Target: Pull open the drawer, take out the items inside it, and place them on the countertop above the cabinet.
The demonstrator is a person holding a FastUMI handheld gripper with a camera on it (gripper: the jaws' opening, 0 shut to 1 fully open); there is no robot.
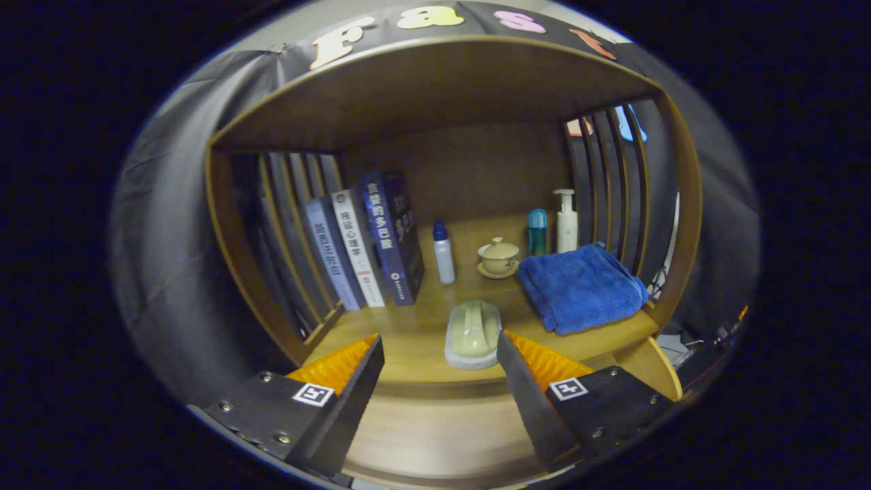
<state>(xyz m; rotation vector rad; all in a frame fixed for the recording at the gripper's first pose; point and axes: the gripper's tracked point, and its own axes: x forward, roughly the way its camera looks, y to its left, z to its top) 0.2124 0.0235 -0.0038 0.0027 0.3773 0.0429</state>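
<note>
I see a pale green scrubbing brush with a white base lying on the bench, just ahead of the fingers and between their lines. The hand-held gripper is spread wide and holds nothing. Beyond the brush stand a white bottle with a blue cap, a lidded teacup on a saucer, a folded blue towel and a row of books. I judge one item already placed; the drawer lies below, unseen. The next move calls for lowering toward it.

Leaning books; folded blue towel
</note>
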